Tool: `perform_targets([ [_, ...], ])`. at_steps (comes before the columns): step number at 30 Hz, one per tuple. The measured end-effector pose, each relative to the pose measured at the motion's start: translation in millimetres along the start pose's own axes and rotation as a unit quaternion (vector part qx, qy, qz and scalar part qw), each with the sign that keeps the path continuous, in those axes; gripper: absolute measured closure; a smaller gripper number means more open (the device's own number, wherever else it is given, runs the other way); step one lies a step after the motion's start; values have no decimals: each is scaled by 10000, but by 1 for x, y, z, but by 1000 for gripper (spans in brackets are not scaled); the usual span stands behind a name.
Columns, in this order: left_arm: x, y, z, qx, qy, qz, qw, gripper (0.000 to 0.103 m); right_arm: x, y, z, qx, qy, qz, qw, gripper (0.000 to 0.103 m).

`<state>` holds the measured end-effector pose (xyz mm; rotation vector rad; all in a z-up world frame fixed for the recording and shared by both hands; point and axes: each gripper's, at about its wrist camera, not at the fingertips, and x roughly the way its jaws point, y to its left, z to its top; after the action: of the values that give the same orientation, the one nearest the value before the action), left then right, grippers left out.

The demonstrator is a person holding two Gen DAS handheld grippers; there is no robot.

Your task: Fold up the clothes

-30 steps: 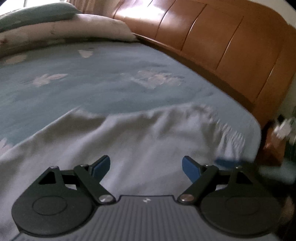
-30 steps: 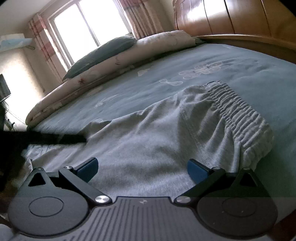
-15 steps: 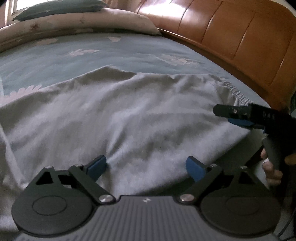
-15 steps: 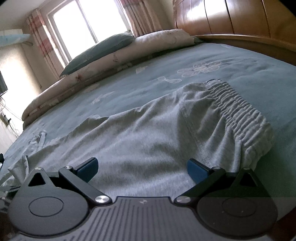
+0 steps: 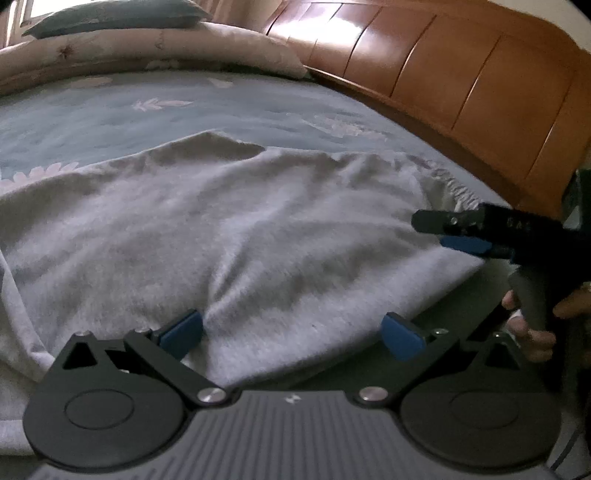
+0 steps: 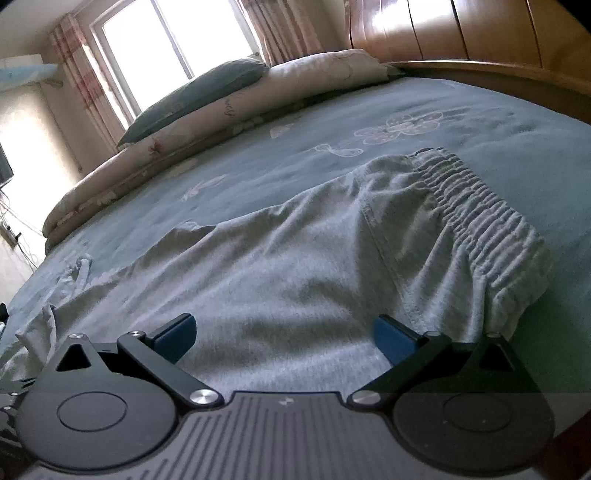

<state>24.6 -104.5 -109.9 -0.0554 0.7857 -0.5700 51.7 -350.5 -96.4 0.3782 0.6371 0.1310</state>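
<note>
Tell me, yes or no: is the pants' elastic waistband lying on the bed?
Yes. The gathered waistband of the grey pants rests flat on the blue bedsheet.

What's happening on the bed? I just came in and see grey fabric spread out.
A person is folding grey trousers laid flat on the blue bedsheet, a two-finger gripper in each hand. The left gripper is opening over the near edge, with fabric between the fingers but not pinched. The right gripper hangs open near the elastic waistband. Nothing is gripped yet.

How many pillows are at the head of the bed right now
2 in view. A dark grey-green pillow lies toward the window, on the long pale floral bolster, which runs along the bed's far edge to the wooden headboard. More may be hidden.
</note>
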Motion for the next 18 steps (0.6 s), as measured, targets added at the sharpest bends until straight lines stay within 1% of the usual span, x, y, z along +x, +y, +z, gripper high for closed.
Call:
perform_targets([
  [4, 0, 1, 2, -19, 56, -45, 10000, 1, 1, 8, -6, -99, -175, -202, 9996, 0],
  [5, 1, -1, 3, 54, 115, -13, 9999, 1, 2, 10, -9, -126, -238, -267, 9993, 0],
  [9, 4, -9, 7, 321, 314, 150, 9989, 1, 6, 22, -13, -392, -242, -638, 9969, 0],
  [11, 3, -11, 8, 313, 378, 199, 9986, 1, 9, 29, -14, -566, -183, -841, 9947, 0],
  [13, -6, -7, 11, 90, 357, 207, 9991, 4, 12, 35, -15, -769, -102, -1048, 9915, 0],
  [14, -10, -5, 13, -17, 331, 212, 9992, 6, 14, 38, -16, -870, -76, -1152, 9895, 0],
  [17, -41, 6, 21, -177, -98, 295, 9994, 11, 20, 48, -20, -1171, 0, -1464, 9823, 0],
  [18, -52, 11, 25, -215, -244, 342, 9989, 11, 20, 47, -19, -1123, 1, -1456, 9829, 0],
])
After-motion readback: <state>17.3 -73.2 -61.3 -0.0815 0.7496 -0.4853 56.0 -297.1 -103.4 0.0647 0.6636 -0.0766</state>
